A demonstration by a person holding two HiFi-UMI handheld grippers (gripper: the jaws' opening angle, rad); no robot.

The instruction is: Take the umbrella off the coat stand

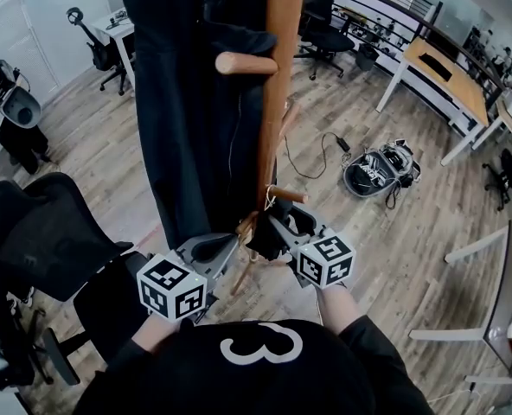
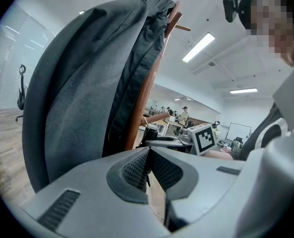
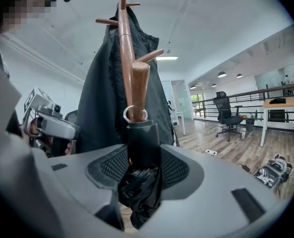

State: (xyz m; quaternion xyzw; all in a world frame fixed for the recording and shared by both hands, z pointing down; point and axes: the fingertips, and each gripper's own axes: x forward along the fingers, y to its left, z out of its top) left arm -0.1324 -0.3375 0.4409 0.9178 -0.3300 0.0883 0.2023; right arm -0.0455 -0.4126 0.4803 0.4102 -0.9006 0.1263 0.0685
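Black umbrella (image 3: 142,143) (one) clamped by right gripper (image 3: 143,168).

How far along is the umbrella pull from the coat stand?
Done: right gripper is clamped on the folded black umbrella. In hand: nothing lifted yet; the umbrella's ring is looped over a lower peg of the coat stand. Left: slide the ring off the peg and draw the umbrella clear. Left gripper is shut, empty, nearby.

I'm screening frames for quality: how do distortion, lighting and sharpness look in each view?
Head view: strong fisheye bending, even light, coat nearly featureless black. Left gripper view: dark round vignette, ceiling light strip glaring. Right gripper view: same vignette, umbrella sharp but very dark.
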